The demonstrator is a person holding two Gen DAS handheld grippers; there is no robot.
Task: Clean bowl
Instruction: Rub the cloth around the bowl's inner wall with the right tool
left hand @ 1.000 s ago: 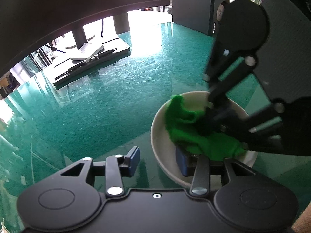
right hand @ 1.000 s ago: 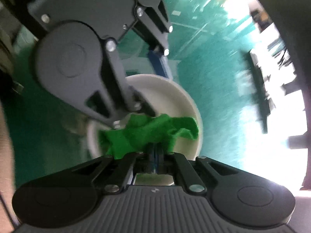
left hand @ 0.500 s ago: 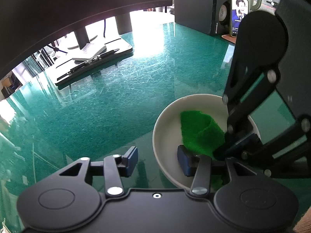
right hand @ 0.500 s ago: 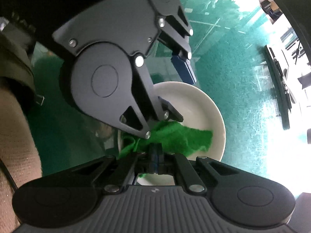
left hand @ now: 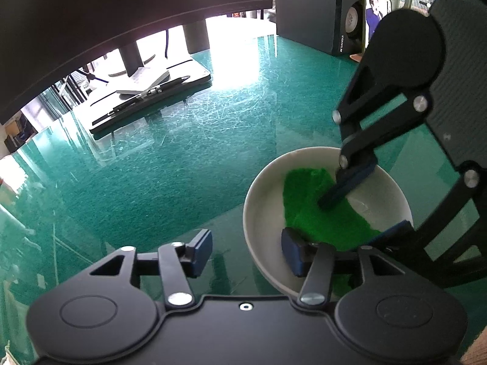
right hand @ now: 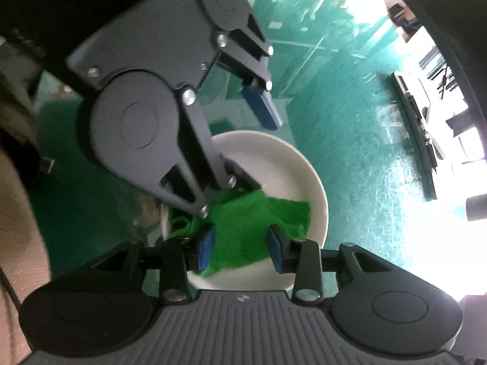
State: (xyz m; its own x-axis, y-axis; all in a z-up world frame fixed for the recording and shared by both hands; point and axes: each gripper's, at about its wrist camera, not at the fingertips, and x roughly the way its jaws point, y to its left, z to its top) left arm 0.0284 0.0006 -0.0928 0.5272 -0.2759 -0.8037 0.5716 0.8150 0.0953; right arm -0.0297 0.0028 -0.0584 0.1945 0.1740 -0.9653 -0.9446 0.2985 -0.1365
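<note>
The white bowl (left hand: 261,200) sits on the green glass tabletop (left hand: 170,164), low and to the right in the left wrist view, and a bright green cloth (left hand: 313,210) lies inside it, spread over the bottom and up the near wall. The left gripper (left hand: 246,251) straddles the bowl's near rim: 1 blue pad hangs outside over the glass, the other sits inside the bowl just at the edge of the cloth. Its jaws are opening, with the rim between them and a clear gap on the outer side, so nothing is pinched. The right gripper (right hand: 240,246) points steeply down into the bowl (right hand: 283,164) from the opposite side; its jaws are opening too, the 2 blue pads spread apart with the cloth (right hand: 252,228) lying loose between and below them, no longer squeezed flat. In the left wrist view 1 right fingertip rests on or just above the cloth near the bowl's centre; I cannot tell which. Further back on the table stand a black flat stand (left hand: 146,97) with a pen on it, and a dark speaker (left hand: 331,15) beside a phone (left hand: 376,15) with a lit screen.
</note>
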